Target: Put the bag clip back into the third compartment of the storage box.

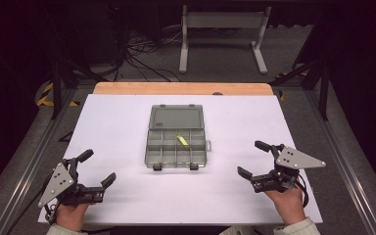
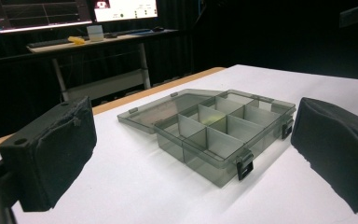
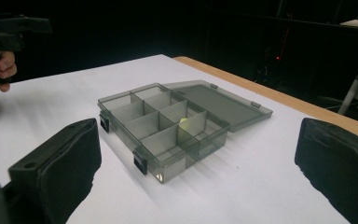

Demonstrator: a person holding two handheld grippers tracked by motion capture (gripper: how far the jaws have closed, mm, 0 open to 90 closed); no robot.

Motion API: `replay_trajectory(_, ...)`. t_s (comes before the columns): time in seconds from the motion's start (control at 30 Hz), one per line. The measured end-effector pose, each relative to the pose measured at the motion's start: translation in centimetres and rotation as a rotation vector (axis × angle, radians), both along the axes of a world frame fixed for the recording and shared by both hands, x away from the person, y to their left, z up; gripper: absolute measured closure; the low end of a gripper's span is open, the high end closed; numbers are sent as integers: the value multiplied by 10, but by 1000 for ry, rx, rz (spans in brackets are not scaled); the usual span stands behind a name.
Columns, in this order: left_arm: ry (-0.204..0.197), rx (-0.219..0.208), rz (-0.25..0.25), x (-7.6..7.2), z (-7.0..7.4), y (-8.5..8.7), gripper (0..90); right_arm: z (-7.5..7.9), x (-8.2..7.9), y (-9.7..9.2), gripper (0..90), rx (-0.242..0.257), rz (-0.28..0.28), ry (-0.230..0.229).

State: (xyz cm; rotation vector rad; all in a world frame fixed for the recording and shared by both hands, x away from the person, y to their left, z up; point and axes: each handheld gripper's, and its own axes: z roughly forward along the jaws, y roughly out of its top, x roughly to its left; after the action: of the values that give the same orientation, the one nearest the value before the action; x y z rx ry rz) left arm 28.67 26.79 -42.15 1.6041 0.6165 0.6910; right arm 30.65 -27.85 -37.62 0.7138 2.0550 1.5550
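left gripper (image 1: 99, 169): jaws spread, nothing held, resting at the table's near left corner, well apart from the box
organizer box (image 1: 176, 149): centre of white table (image 1: 117, 122), lid (image 1: 176, 117) laid flat open behind it, both front latches undone
yellow piece (image 1: 182, 140): already inside an upper-row compartment
right gripper (image 1: 254, 159): jaws spread, empty, near right, well apart from box
progress: piece looks placed; closing lid and latching likely left
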Motion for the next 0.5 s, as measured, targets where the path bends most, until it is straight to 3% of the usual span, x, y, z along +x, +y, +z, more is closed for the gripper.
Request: replay_trajectory(0.5, -6, 15, 2, -2, -1, -1, 12, -40, -5, -12, 0, 7, -49, 21)
